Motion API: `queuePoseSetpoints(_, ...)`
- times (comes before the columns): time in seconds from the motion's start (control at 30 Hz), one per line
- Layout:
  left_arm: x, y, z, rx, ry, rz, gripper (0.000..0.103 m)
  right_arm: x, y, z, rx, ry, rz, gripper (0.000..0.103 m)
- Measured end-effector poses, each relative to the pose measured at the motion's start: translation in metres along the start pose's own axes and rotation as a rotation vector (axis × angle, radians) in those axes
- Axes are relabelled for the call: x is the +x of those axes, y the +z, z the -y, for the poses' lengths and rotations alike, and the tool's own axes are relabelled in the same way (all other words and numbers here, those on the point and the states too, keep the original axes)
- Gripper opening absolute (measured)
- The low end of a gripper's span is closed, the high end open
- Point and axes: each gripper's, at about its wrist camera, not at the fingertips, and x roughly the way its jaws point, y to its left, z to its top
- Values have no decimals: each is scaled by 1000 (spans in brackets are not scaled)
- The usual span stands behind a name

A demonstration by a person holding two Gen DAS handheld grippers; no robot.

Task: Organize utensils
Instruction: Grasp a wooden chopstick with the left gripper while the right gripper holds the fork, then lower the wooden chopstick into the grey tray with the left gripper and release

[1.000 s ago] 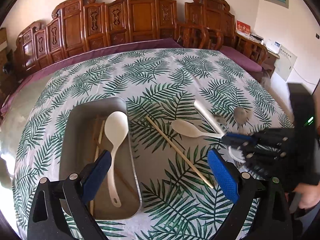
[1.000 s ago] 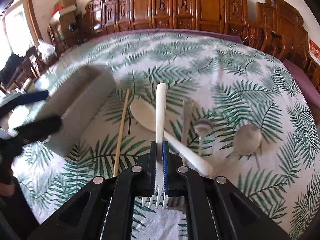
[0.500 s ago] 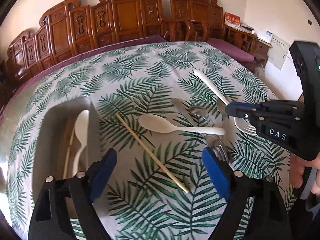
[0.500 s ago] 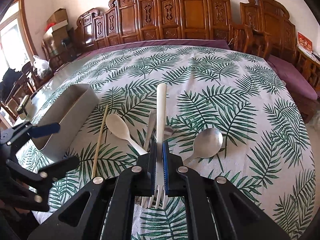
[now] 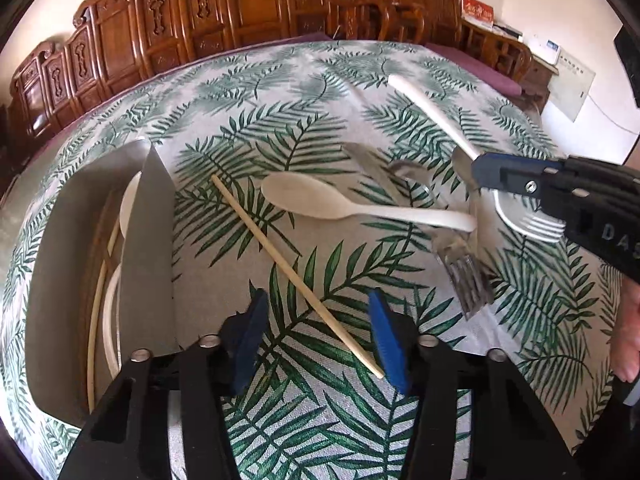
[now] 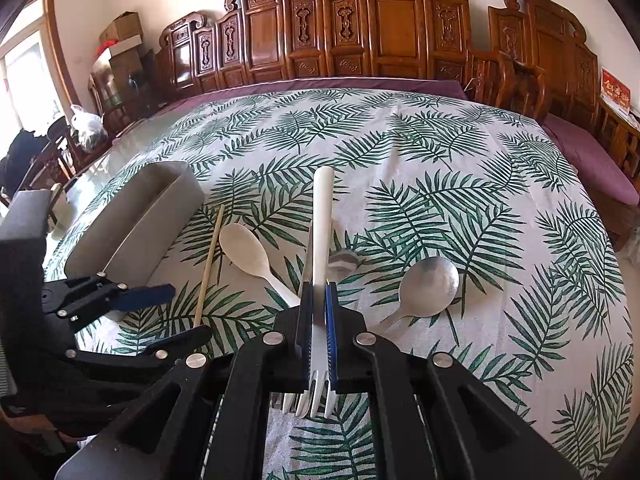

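Observation:
My right gripper (image 6: 318,344) is shut on a white plastic fork (image 6: 322,216), held above the table with its handle pointing away; the gripper shows in the left wrist view (image 5: 516,178) at right. My left gripper (image 5: 316,340) is open, its blue pads either side of the near end of a wooden chopstick (image 5: 296,276) lying on the cloth. A white spoon (image 5: 360,206) and a metal fork (image 5: 468,276) lie beyond. A grey metal tray (image 5: 144,240) at left holds a white spoon and chopsticks.
A metal spoon (image 6: 428,284) lies right of the held fork, and another metal utensil (image 6: 344,260) lies partly hidden behind it. The round table has a palm-leaf cloth (image 6: 400,140). Carved wooden chairs (image 6: 392,28) ring the far side.
My left gripper has moved right and down from over the tray to the chopstick, its jaws narrower. My right gripper has lifted the white fork up off the table.

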Motion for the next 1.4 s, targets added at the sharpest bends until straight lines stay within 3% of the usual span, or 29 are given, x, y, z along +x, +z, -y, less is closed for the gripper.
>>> queuePoseSetpoints(0.07, 4, -1, -2, -3, 0, -16, 37, 1, 0, -1, -2, 2, -1, 7)
queuePoseSetpoints(0.2, 5, -4, -8, -19, -1, -24, 30, 1, 1, -3, -7, 8, -2, 7)
queuePoseSetpoints(0.33, 4, -5, -14, -29, 1, -22, 10, 2, 1, -6, -13, 15, -2, 7)
queuePoseSetpoints(0.47, 3, -5, -20, -38, -4, -31, 4, 2, 1, -8, -19, 18, -4, 7)
queuePoseSetpoints(1.4, -64, 9, -51, -72, -36, 115, 4, 6, -2, -23, -40, 34, -11, 7)
